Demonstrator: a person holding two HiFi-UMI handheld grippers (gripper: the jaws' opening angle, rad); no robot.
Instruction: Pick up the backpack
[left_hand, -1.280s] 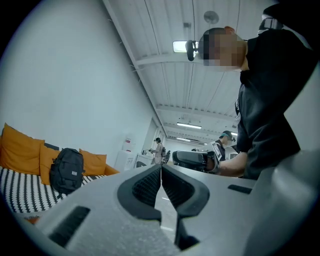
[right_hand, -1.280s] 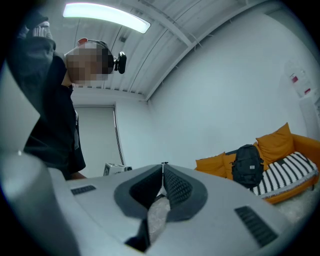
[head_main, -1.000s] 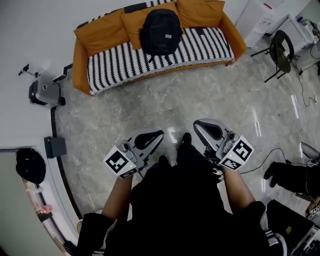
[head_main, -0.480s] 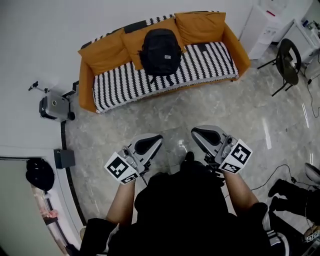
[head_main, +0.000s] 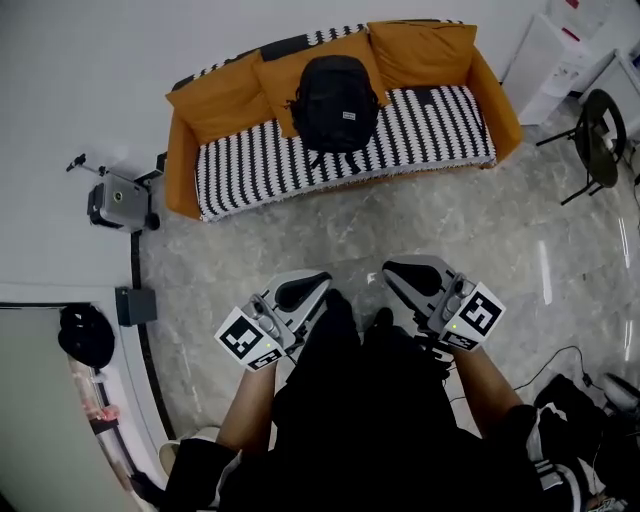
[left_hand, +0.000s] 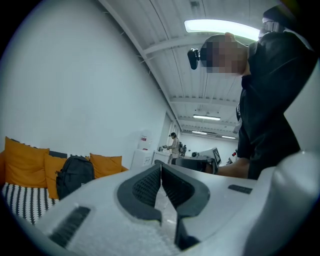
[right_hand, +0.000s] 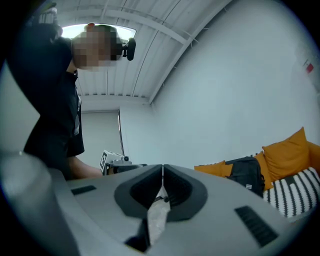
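Left gripper (head_main: 308, 287): my jaws pressed together, empty.
Right gripper (head_main: 402, 272): my jaws pressed together, empty.
Floor (head_main: 400, 215): grey stone, between me and the sofa.
Sofa (head_main: 183, 165): orange, with a striped seat cover.
Backpack (head_main: 335, 88): black with a small white label, upright at mid-seat against a cushion (head_main: 290, 72), well apart from my grippers.

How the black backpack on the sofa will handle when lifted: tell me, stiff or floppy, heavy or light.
Likely floppy: the backpack is fabric and leans on an orange cushion, so it may sag if gripped by its body. Its rounded, filled shape hints at some weight, though that is unproven. The straps at its base would probably dangle and swing.
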